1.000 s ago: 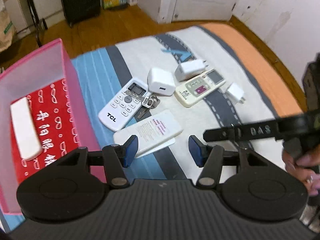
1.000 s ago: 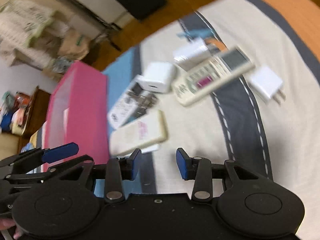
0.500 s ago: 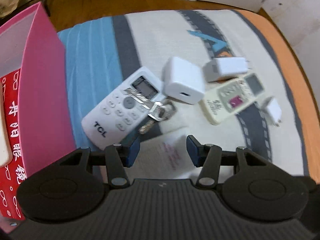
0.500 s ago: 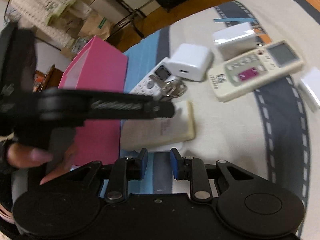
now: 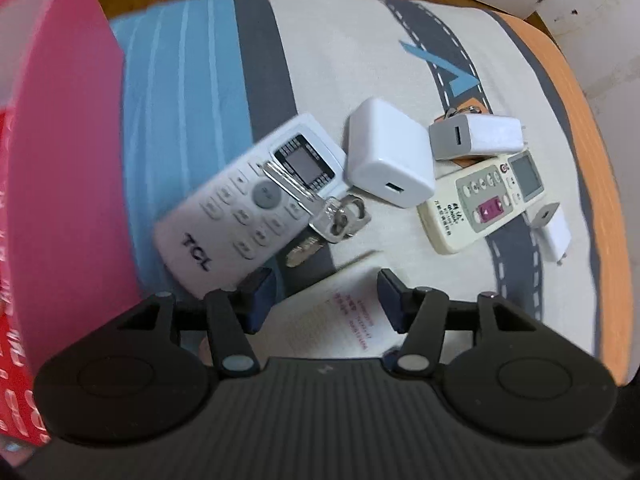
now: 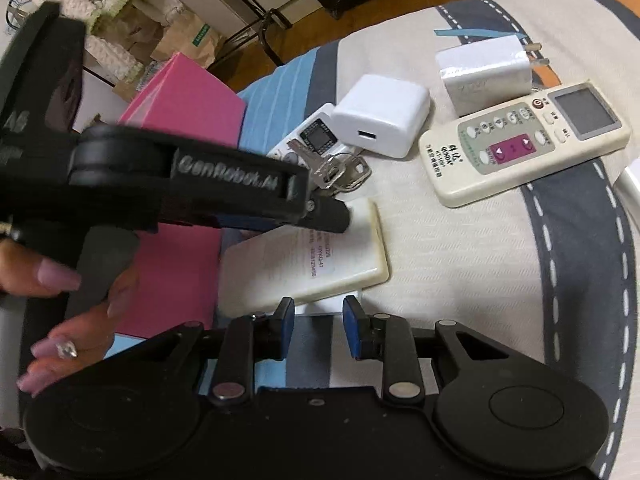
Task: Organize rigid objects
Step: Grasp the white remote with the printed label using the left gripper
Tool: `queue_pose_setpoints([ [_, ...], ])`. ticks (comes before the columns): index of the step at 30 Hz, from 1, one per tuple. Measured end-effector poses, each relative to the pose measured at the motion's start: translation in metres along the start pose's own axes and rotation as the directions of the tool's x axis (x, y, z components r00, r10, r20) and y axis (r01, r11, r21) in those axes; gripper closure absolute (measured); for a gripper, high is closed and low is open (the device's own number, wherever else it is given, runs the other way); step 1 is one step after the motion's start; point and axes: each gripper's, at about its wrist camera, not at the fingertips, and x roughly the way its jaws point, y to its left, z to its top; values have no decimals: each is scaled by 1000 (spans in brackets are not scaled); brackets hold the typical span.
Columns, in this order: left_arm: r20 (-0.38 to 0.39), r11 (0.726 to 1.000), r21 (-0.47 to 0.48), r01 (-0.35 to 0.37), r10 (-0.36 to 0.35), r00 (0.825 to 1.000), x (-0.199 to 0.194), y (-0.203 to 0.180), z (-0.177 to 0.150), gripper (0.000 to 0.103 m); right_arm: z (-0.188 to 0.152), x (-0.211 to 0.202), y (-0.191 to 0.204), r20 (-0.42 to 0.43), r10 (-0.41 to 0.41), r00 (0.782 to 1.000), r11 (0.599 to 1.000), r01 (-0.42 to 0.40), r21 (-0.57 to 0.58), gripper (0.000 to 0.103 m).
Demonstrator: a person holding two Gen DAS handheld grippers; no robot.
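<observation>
Two hand-held grippers are converging on the cream flat remote (image 6: 308, 256), lying face-down on the bed at frame centre, beside the pink box (image 6: 188, 108). Left hand-held gripper (image 5: 326, 296) is opening, straddling it w/o contact; right hand-held gripper (image 6: 319, 326) is opening, empty. Step: pickup approach. Next: lower, clamp edges, carry to box.
</observation>
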Motion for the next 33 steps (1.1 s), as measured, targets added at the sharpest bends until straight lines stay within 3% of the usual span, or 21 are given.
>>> queue_pose_setpoints([
  [3,-17,1000,-5,15,-15,1000,-2,-1,-5,52,0,-1,-1,4,-64,998,998,64,-15,71],
  [11,-45,995,-71,68,-71,996,-11,9,-33,54,2,-16,-15,35,-74,997,997,73,13,71],
  [17,-40,964,-196,178,-189,981,-14,21,-50,63,-5,-30,-15,21,-77,997,997,77,20,71],
  [20,-4,967,-191,171,-175,985,-15,19,-58,70,-10,-35,-7,12,-108,994,994,108,-19,69],
  [23,29,970,-187,157,-154,988,-17,17,-62,73,-15,-41,1,15,-108,994,993,109,-51,54],
  [29,21,962,-195,189,-189,982,-17,19,-66,77,-26,-25,22,-46,-156,987,972,145,-186,52],
  [31,32,968,-168,187,-184,982,-19,12,-67,77,-28,-20,26,-49,-180,982,964,167,-206,43],
  [33,37,978,-136,161,-158,987,-17,4,-68,77,-28,-17,27,-44,-195,980,959,181,-218,41],
])
